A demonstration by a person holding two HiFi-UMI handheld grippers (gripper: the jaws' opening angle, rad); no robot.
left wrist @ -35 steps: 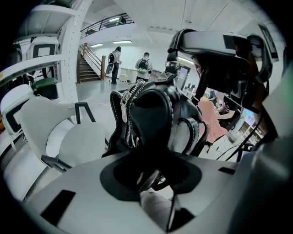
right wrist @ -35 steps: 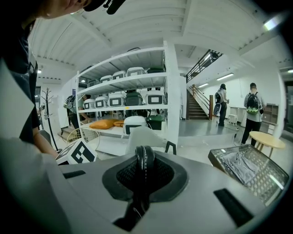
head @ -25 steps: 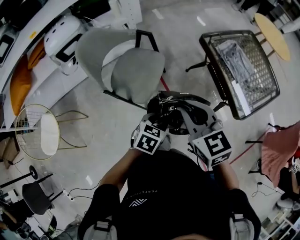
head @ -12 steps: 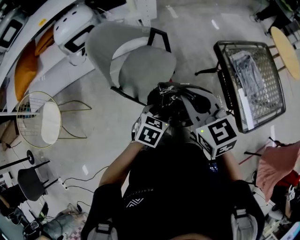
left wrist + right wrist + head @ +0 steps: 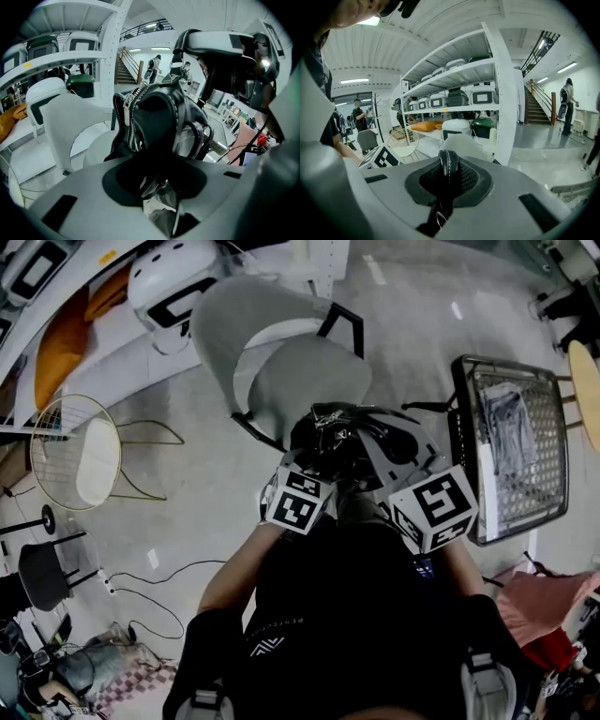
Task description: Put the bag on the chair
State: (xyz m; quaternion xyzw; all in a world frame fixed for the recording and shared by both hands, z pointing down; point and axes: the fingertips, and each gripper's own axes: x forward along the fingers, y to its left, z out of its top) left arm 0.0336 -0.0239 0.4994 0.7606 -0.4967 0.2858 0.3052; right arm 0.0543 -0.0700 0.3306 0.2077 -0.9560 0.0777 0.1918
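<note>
L gripper [image 5: 157, 183] & R gripper [image 5: 446, 171] on bag [image 5: 349, 452]; chair [image 5: 302, 381] near

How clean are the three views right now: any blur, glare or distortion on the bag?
Head view: evenly lit, sharp; black bag shows little detail. Left gripper view: fisheye-bent, bag's zipper sharp, foreground blurred. Right gripper view: shelves curve, strap sharp.

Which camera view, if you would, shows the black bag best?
The left gripper view: the bag fills its centre, zipper and straps plain. The head view shows it from above, partly behind the marker cubes; the right gripper view shows only its strap.
</note>
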